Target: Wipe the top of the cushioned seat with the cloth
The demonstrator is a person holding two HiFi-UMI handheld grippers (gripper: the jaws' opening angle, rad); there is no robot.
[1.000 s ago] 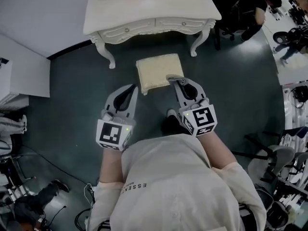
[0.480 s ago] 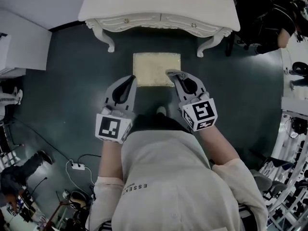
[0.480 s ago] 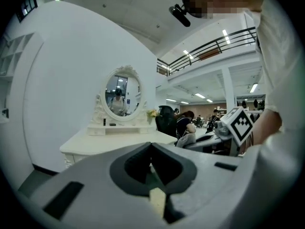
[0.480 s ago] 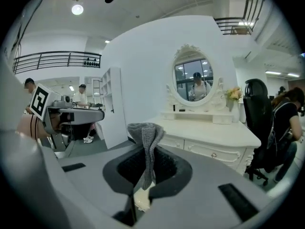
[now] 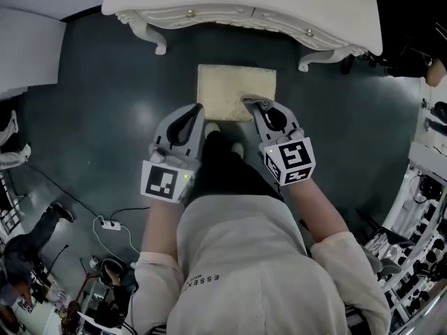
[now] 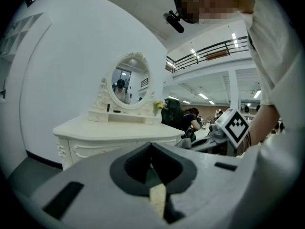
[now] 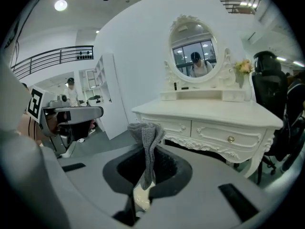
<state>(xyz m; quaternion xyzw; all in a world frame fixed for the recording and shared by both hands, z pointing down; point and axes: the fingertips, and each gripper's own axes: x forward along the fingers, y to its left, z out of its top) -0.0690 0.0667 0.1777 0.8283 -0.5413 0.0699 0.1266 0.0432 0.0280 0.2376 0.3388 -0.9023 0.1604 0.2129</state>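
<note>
The cream cushioned seat (image 5: pixel 234 89) stands on the dark floor in front of the white dressing table (image 5: pixel 244 5). A sliver of the seat (image 6: pixel 157 199) shows below the jaws in the left gripper view. My right gripper (image 5: pixel 247 102) hangs over the seat's near right edge, shut on a grey knitted cloth (image 7: pixel 147 142) that stands up folded between the jaws of the right gripper (image 7: pixel 145 151). My left gripper (image 5: pixel 197 109) is shut with nothing in it, at the seat's near left corner; in its own view the left gripper (image 6: pixel 151 146) points toward the table.
The dressing table (image 7: pixel 209 116) carries an oval mirror (image 7: pixel 193 56) and a small vase of flowers (image 7: pixel 242 69). A white wall panel (image 5: pixel 28 26) lies at the left. Cables and a power strip (image 5: pixel 108 223) lie on the floor behind me. Chairs and people are at the right.
The person has stepped closer to the seat. Both grippers moved forward together and now reach its near edge; the right one still holds the cloth.
</note>
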